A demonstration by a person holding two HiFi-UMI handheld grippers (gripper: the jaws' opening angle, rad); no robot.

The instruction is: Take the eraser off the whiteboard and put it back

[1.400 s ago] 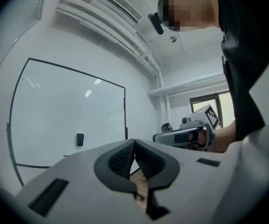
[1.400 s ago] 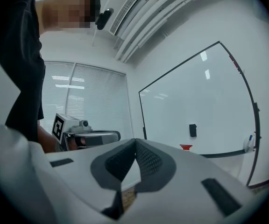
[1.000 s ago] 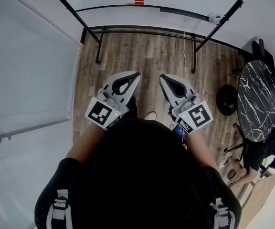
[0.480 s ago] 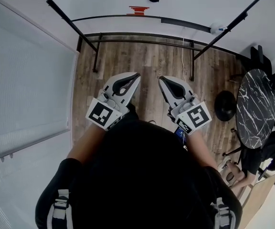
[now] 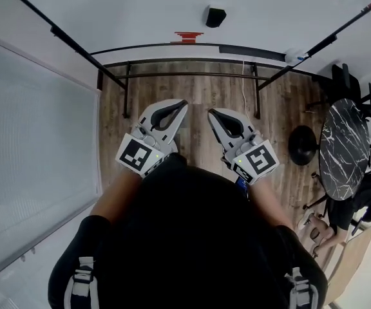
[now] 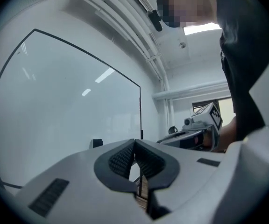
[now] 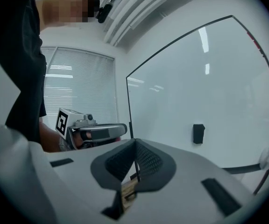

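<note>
A small black eraser (image 5: 216, 16) sticks to the white whiteboard (image 5: 172, 5) ahead of me, above its tray. It also shows as a dark block in the left gripper view (image 6: 96, 143) and in the right gripper view (image 7: 198, 134). My left gripper (image 5: 184, 102) and right gripper (image 5: 210, 112) are held side by side over the wooden floor, well short of the board. Each points level at it. Both are shut with nothing between the pads, as seen for the left gripper (image 6: 134, 141) and the right gripper (image 7: 135, 140).
The board's black stand legs (image 5: 127, 89) spread over the floor under it, and a red marker (image 5: 187, 37) lies on the tray. Window blinds (image 5: 31, 127) run along the left. A round marble table (image 5: 343, 150), a black stool base (image 5: 301, 145) and a seated person (image 5: 366, 195) are on the right.
I have come closer to the whiteboard: the eraser and tray have slid down into the head view. Both grippers stay shut and side by side.
</note>
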